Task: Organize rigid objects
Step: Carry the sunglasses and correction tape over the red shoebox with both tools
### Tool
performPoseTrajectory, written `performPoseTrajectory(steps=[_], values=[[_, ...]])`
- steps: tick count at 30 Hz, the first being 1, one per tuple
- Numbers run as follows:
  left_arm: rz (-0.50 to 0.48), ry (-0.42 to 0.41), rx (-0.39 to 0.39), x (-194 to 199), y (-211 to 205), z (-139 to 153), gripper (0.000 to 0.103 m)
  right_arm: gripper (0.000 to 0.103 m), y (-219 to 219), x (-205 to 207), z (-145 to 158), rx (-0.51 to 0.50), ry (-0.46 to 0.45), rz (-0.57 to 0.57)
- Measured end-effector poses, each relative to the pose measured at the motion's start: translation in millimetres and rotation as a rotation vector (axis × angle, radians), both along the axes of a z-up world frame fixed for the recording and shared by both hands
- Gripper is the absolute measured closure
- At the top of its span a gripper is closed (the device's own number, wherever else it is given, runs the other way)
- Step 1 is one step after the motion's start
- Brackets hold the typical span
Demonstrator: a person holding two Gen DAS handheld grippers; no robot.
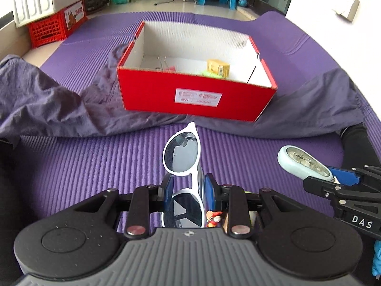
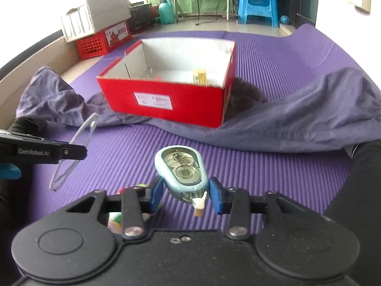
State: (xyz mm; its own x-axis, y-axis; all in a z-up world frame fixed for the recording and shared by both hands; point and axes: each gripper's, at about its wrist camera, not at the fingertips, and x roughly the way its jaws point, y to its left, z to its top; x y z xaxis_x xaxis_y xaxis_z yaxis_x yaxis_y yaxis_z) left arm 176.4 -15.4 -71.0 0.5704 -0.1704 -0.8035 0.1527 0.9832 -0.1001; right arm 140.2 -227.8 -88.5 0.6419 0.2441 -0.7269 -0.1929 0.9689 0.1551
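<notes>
Both sets of fingers clamped: left gripper [image 1: 189, 190] pinches white sunglasses [image 1: 182, 152] at the bridge, right gripper [image 2: 185, 194] grips a blue tape dispenser [image 2: 182, 169] by its sides, tip pointing back. Both held above the purple mat [image 1: 95, 162]. Red box [image 1: 197, 95] sits farther out on a grey cloth [image 1: 47, 104], yellow carton [image 1: 218, 68] inside.
</notes>
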Motion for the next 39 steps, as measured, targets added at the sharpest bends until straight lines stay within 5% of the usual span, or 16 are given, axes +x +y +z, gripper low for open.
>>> performPoseTrajectory(steps=[15,17,18,21,26,35,38,39], values=[[-0.024,-0.102,-0.018,17.5,-5.9,69.4,0.075,0.064,5.7,14.1,83.0,0.035,-0.121,0.028],[-0.02,-0.104,-0.037,24.2,-4.1,77.3,0.075,0.069,8.7,21.7,91.9,0.031,-0.136,0.035],[-0.019,-0.107,-0.044,28.6,-3.4,80.9,0.075,0.083,10.5,25.1,95.8,0.026,-0.143,0.039],[-0.017,-0.125,-0.028,38.4,-3.8,86.4,0.075,0.085,15.2,38.3,103.4,0.024,-0.152,0.051],[0.006,-0.112,-0.031,46.3,2.9,80.5,0.075,0.084,11.7,61.5,85.0,0.016,-0.106,0.054],[0.016,-0.053,-0.032,41.1,12.2,54.3,0.075,0.074,5.3,58.7,1.7,0.021,0.108,0.171],[0.017,-0.038,-0.032,39.2,14.3,47.4,0.075,0.065,4.6,47.1,-14.4,-0.018,0.153,0.258],[0.018,-0.032,-0.034,38.7,14.7,45.4,0.075,0.053,2.9,43.7,-19.2,-0.027,0.166,0.274]])
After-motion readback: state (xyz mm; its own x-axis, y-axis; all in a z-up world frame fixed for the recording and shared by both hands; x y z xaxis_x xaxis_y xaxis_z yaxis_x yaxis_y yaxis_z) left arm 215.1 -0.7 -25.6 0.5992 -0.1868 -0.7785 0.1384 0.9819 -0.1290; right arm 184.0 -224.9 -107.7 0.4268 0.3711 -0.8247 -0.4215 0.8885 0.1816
